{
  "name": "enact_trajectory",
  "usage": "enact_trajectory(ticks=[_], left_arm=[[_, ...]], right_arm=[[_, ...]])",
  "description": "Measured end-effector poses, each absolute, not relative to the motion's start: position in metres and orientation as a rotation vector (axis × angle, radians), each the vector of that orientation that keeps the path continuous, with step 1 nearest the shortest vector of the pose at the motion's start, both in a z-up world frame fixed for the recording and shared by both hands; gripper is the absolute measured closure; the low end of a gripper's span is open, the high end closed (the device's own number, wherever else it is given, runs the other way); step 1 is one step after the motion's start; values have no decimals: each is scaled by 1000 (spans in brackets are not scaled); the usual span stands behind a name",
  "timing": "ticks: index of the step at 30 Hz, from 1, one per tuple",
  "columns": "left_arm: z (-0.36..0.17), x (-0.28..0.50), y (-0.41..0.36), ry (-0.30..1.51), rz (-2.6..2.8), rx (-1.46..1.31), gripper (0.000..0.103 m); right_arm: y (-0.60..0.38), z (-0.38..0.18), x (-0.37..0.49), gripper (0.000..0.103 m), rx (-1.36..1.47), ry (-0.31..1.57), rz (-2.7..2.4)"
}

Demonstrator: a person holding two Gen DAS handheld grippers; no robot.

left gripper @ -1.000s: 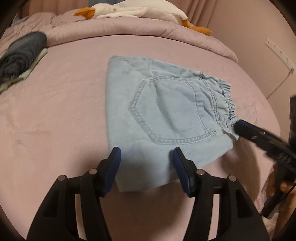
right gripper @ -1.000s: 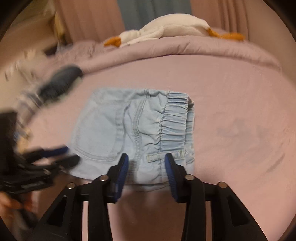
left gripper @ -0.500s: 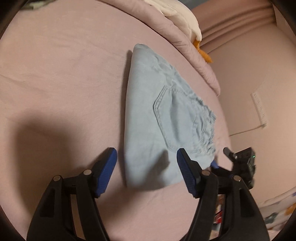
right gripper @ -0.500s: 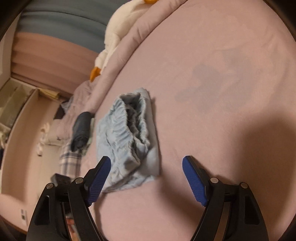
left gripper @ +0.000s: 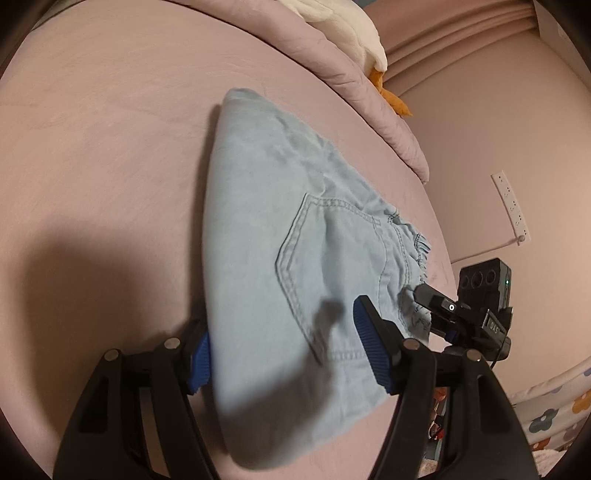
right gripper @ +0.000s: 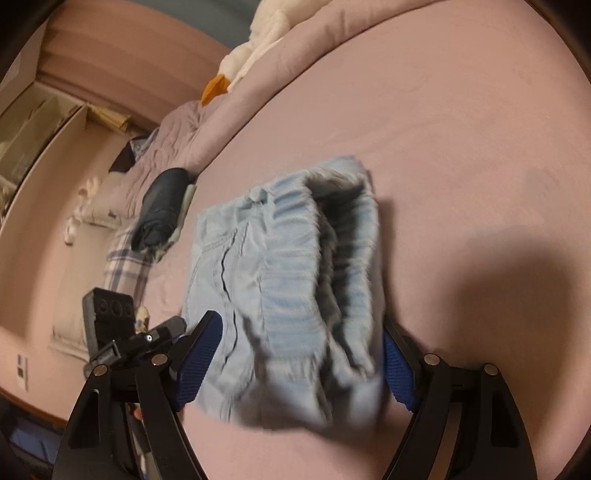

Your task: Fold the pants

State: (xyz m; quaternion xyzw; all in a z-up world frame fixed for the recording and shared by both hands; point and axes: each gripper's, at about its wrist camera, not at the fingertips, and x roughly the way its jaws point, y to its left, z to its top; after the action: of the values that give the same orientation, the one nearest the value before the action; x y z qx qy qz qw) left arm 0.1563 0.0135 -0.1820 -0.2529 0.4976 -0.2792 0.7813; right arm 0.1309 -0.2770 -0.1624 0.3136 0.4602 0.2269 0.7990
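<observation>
A pink bed (left gripper: 110, 155) carries the folded pants (left gripper: 280, 280). Both grippers straddle the near edge, left gripper (left gripper: 284, 354) and right gripper (right gripper: 299, 365) spread wide, clasping nothing; long axis runs away from the fingers.

1. Bare sheet (right gripper: 461, 155) lies open to the right of the pants (right gripper: 288, 280).
2. Dark roll (right gripper: 160, 206) lies near their left.
3. Duvet ridge (left gripper: 332, 70) with plush (left gripper: 354, 33) bounds the far side.

Opposed close views sharing pants (left gripper: 295, 280)
</observation>
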Motion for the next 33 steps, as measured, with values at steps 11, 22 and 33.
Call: enact_trajectory(ticks=[11, 22, 33], left_arm=[[-184, 167, 1, 1054, -606, -475, 29], [-181, 162, -9, 1052, -536, -318, 35], [-175, 152, -23, 1027, -443, -166, 55]], right_arm=[[-271, -162, 145, 19, 584, 971, 511], [-265, -159, 139, 26, 514, 927, 426], [-247, -145, 125, 45, 339, 901, 290]])
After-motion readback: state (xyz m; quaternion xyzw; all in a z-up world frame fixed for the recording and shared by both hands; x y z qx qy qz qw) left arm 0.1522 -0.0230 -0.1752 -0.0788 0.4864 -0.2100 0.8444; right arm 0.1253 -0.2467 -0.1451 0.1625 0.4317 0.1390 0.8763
